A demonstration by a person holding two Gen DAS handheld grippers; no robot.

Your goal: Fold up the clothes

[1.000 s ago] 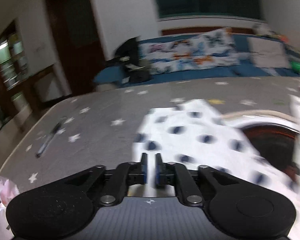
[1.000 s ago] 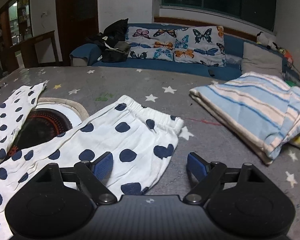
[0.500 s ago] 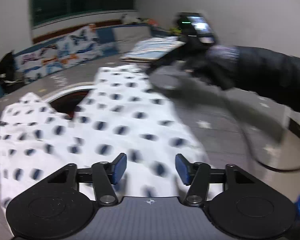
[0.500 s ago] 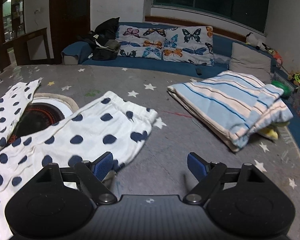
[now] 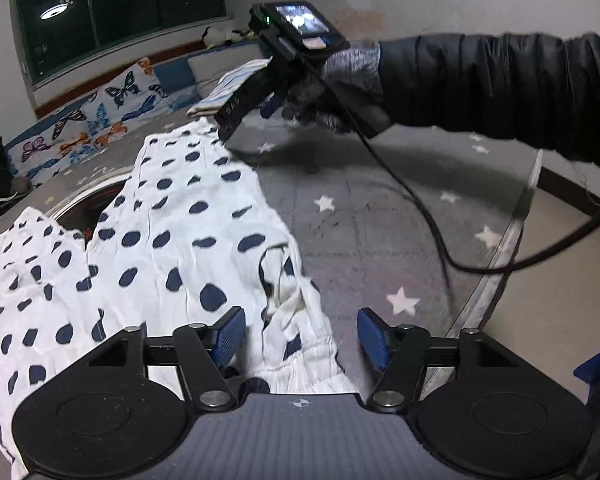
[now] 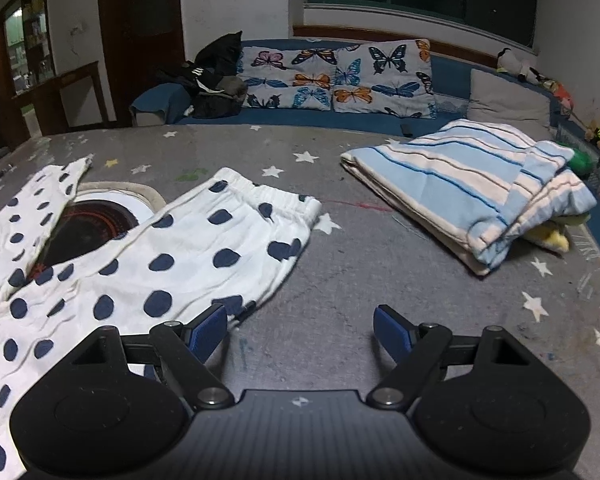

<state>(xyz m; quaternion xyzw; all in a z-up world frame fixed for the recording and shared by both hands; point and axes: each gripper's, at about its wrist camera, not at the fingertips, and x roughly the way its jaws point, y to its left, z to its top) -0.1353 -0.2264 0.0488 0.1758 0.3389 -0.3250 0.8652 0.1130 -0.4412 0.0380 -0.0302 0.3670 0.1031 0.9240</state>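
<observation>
White trousers with navy dots (image 5: 172,240) lie spread on the grey star-patterned table (image 5: 380,216); they also show in the right wrist view (image 6: 188,256). My left gripper (image 5: 300,334) is open over a bunched edge of the trousers near the table's corner, its fingers either side of the fabric. My right gripper (image 6: 300,334) is open and empty above bare table, just right of the waistband end (image 6: 276,196). In the left wrist view the right gripper (image 5: 236,112) is held by a gloved hand above the far end of the trousers.
A folded blue-and-white striped garment (image 6: 472,188) lies at the table's right. A round dark inset (image 6: 88,224) in the table is partly covered by the trousers. A sofa with butterfly cushions (image 6: 340,76) stands behind. The table edge (image 5: 496,280) runs close on the left gripper's right.
My left gripper opened and swung from the far left side round to the trousers' near edge. My right gripper drew slightly right, off the fabric, and stayed open.
</observation>
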